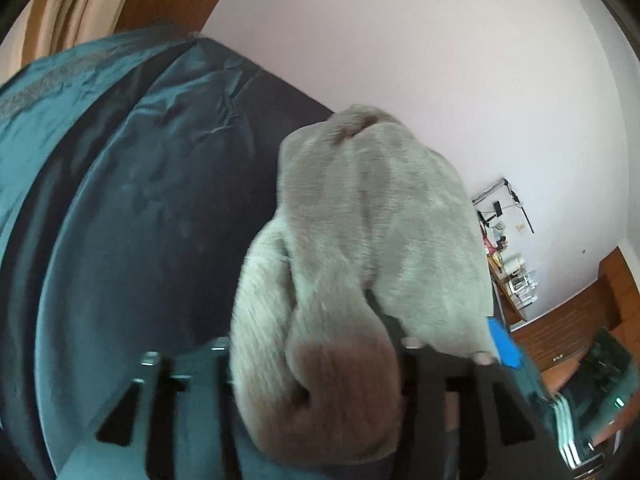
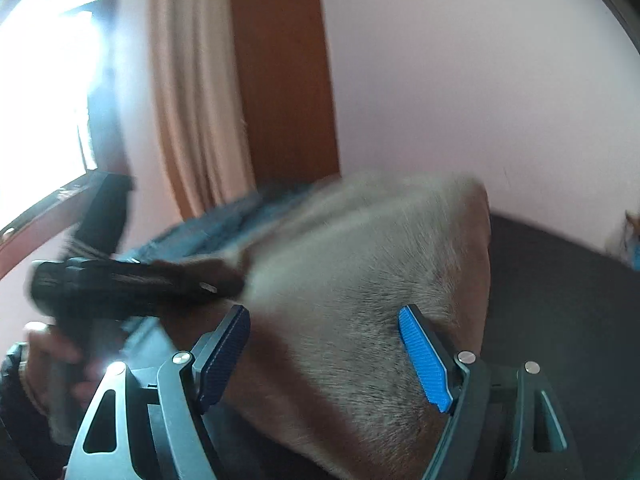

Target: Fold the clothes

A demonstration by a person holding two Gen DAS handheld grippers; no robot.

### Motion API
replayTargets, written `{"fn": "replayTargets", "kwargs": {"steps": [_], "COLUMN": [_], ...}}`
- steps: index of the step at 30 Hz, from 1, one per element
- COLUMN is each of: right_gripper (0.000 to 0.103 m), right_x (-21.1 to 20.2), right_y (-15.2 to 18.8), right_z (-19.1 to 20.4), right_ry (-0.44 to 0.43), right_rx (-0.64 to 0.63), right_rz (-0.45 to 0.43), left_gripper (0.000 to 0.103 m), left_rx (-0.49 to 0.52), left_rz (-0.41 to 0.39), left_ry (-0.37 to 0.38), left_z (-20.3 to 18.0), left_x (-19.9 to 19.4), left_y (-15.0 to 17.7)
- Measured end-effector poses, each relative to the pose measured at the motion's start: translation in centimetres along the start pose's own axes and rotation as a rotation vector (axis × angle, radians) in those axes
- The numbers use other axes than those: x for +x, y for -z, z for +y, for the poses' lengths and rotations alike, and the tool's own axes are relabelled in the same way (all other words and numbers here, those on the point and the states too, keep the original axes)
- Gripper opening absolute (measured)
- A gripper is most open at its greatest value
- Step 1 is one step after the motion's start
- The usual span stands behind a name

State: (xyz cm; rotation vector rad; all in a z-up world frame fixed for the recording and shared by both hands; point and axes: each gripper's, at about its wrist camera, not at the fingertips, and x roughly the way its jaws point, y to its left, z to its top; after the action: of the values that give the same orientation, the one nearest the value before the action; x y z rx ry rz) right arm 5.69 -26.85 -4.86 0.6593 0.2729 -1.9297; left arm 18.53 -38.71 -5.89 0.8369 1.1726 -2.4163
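A fuzzy beige and brown garment (image 1: 360,208) is bunched up over the teal bed cover (image 1: 120,160). In the left wrist view the bundle fills the gap of my left gripper (image 1: 312,320) and drapes over both fingers; the jaws stand wide and the pads are hidden. In the right wrist view the garment (image 2: 360,260) rises like a tent. My right gripper (image 2: 322,312) is open, its blue pads (image 2: 424,360) against the fabric's near face without squeezing it. The left gripper (image 2: 228,280) reaches in from the left, its tip at the garment's edge, with a hand (image 2: 48,348) on its handle.
The bed has a teal satin cover (image 2: 224,216) and a dark part (image 2: 560,300) to the right. Behind it are a pink wall, a brown wardrobe (image 2: 280,80), a peach curtain (image 2: 188,100) and a bright window (image 2: 40,80). A cluttered wooden table (image 1: 512,280) stands far right.
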Motion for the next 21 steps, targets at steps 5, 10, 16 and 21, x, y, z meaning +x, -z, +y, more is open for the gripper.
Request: {"fn": "replayTargets", "kwargs": {"steps": [5,10,16,21], "right_gripper": [0.079,0.080,0.080,0.080], "right_x": [1.5,1.5,1.7,1.6], "right_y": [0.6,0.6,0.7,0.8], "right_z": [0.0,0.1,-0.2,-0.3], "right_ry": [0.025,0.028,0.026,0.014], "right_rx": [-0.057,-0.053,-0.046,-0.038], "right_rz": [0.044,0.033,0.028,0.025], "left_gripper": [0.085,0.085,0.087,0.087], "left_rx": [-0.006,0.044,0.112,0.095], "left_rz": [0.001,-0.114,-0.180,-0.050], "left_ry": [-0.012,-0.078,0.001,0.072], "left_z": [0.7,-0.9,-4.9,-6.7], "left_x": [-0.1,-4.1,-6.7,-3.2], "left_y": [0.1,-1.0,-2.8,-3.1]}}
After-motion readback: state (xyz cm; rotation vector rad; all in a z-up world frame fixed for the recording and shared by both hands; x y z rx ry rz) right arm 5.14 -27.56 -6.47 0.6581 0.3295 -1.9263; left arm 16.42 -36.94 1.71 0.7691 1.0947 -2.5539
